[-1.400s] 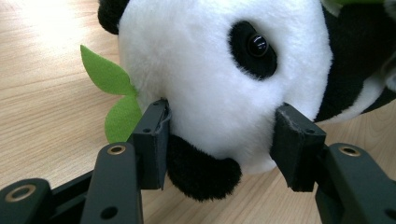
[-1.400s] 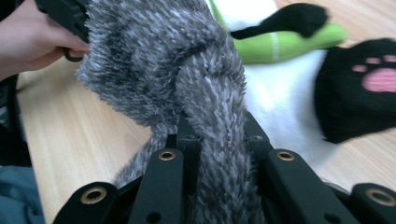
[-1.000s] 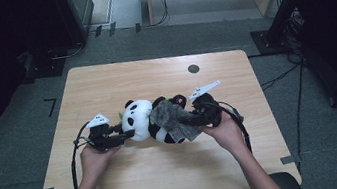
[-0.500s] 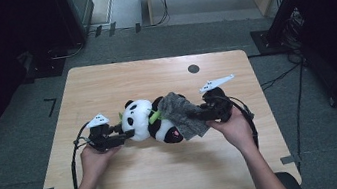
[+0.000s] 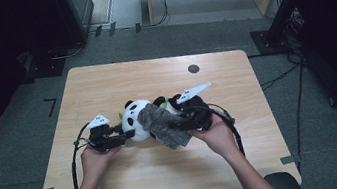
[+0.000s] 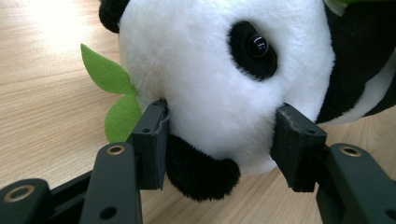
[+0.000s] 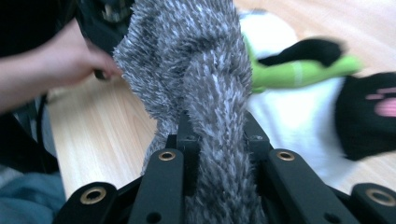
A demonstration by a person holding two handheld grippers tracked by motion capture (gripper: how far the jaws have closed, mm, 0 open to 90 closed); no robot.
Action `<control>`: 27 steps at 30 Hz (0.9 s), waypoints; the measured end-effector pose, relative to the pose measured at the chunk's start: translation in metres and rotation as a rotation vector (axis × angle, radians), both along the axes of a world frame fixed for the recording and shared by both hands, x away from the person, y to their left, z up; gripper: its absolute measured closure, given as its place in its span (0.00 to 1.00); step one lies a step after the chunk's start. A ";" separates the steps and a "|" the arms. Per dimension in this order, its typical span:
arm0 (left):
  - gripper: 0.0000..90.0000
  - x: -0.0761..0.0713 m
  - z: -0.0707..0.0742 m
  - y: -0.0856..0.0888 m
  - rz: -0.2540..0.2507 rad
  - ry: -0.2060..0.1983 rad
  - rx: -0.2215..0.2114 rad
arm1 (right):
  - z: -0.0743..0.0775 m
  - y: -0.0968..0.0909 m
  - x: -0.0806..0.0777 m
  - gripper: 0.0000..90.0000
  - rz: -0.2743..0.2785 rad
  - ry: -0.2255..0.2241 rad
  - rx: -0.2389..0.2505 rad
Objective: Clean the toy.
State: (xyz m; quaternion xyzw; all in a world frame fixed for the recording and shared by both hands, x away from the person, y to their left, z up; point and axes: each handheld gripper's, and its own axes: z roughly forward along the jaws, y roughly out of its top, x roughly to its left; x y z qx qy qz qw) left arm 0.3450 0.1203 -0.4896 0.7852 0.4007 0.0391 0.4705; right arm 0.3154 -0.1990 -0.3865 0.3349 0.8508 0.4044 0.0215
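Centre frame, the left gripper (image 6: pixel 219 140) clamps the panda (image 5: pixel 136 120) head to steady it, while the right gripper (image 7: pixel 217 135) pinches the grey cloth (image 5: pixel 163 125), draping it over the toy

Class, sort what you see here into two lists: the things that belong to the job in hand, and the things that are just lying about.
In the job:
- panda, held at the head by the left gripper
- grey cloth, pinched in the right gripper

Lying about:
- black disc on the table
- cables on the floor
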 end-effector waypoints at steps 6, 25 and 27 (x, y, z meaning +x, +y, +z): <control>0.49 0.000 -0.001 0.000 -0.003 0.001 0.001 | -0.020 0.003 0.008 0.83 -0.003 0.039 0.006; 0.49 0.001 0.000 0.000 -0.012 -0.003 -0.002 | -0.006 -0.034 0.002 0.84 -0.080 0.028 0.021; 0.49 0.001 0.000 0.000 -0.012 -0.002 0.000 | 0.000 -0.029 -0.002 0.84 -0.072 0.002 0.009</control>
